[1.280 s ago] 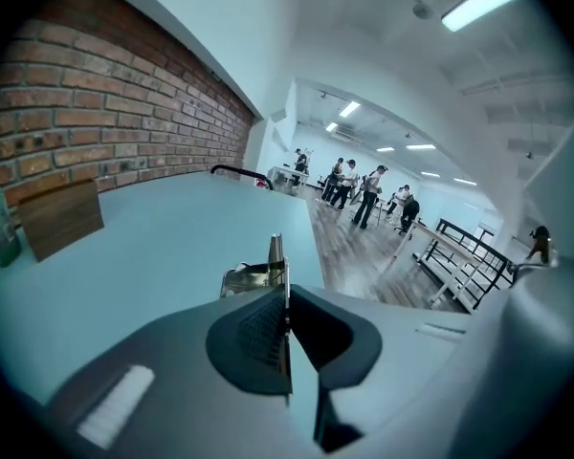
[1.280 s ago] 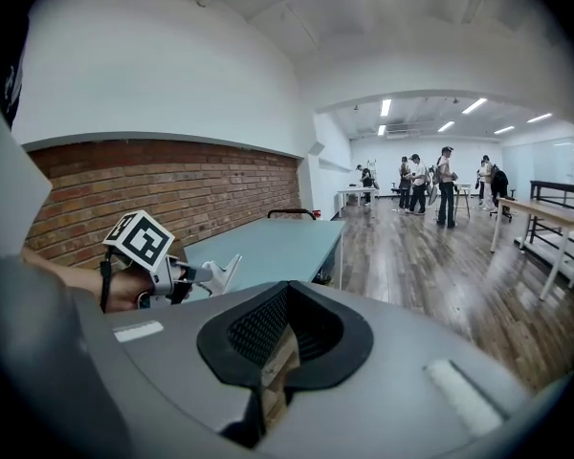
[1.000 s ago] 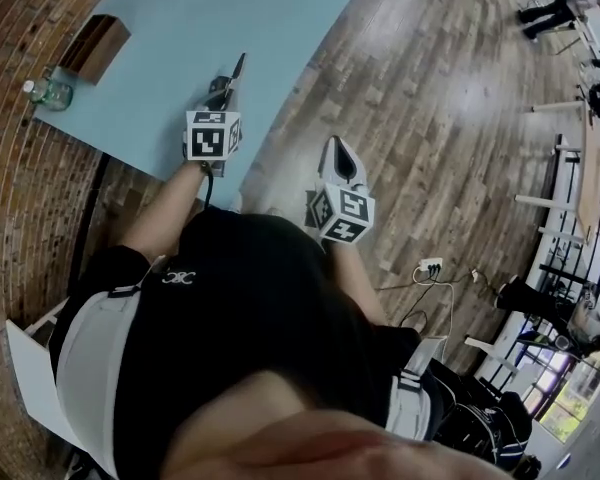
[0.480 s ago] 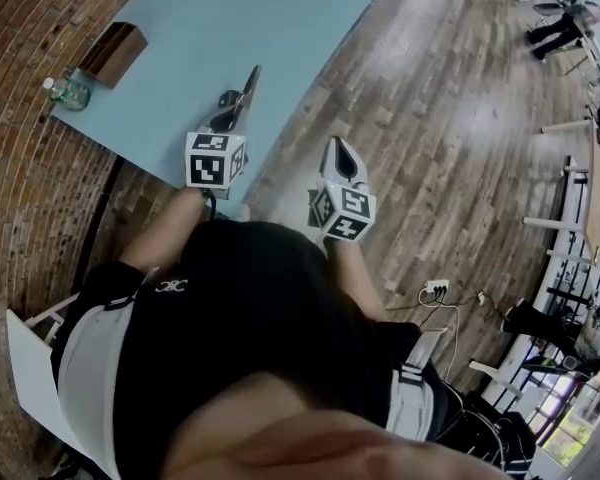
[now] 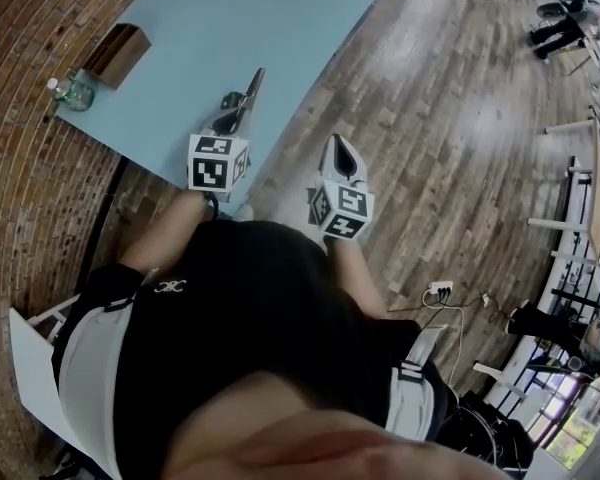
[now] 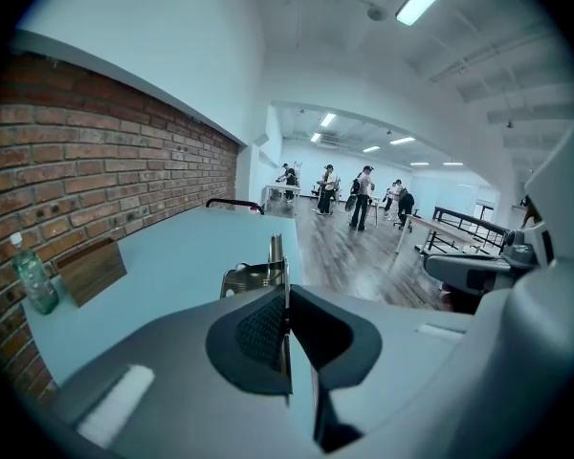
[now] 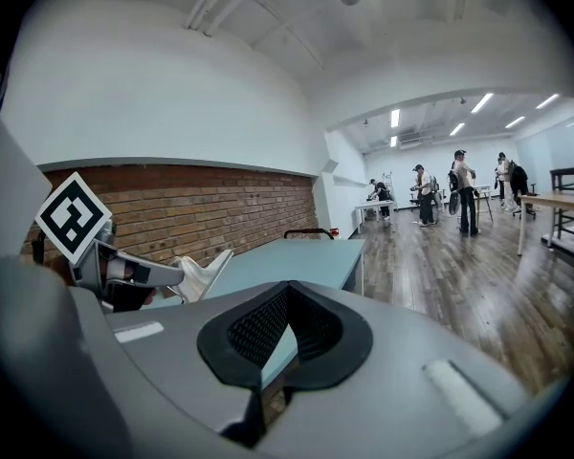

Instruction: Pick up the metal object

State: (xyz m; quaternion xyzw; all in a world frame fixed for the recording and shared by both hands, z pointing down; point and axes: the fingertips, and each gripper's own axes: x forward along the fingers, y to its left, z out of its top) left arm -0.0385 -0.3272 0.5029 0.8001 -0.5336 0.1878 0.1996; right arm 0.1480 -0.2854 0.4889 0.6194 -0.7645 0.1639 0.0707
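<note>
Head view
- Counter [image 5: 230,18]: pale blue, far left, set against a brick wall.
- Left claw [image 5: 227,126]: over the counter's near right edge, pointing to the far side.
- Metal piece [image 5: 242,100]: sticks out from the left claw's tip, with a thin blade rising at its far end. Cannot tell whether it touches the counter.
- Right claw [image 5: 336,146]: off the counter, over the wood floor [image 5: 450,118], just right of the left claw. It tapers to a point.
- Box [image 5: 120,53]: wooden, at the far left of the counter by the wall.
- Bottle [image 5: 72,90]: clear, just near of the box, at the counter's left corner.

Left gripper view
- Left claw [image 6: 285,299]: jaws pressed together on a thin edge of the metal piece [image 6: 253,275], whose folded, shiny body shows just past the tips.
- Bottle [image 6: 31,275] and box [image 6: 91,268]: left side, along the wall, well apart from the claw.
- Right claw [image 6: 469,273]: in view at the right edge.

Right gripper view
- Right claw [image 7: 287,304]: narrow, tips drawn together, nothing between them.
- Left claw [image 7: 172,275]: at the left, below its marker cube [image 7: 72,218].
- Metal piece [image 7: 206,271]: bright, held out from the left claw, with the counter [image 7: 287,256] behind it.
</note>
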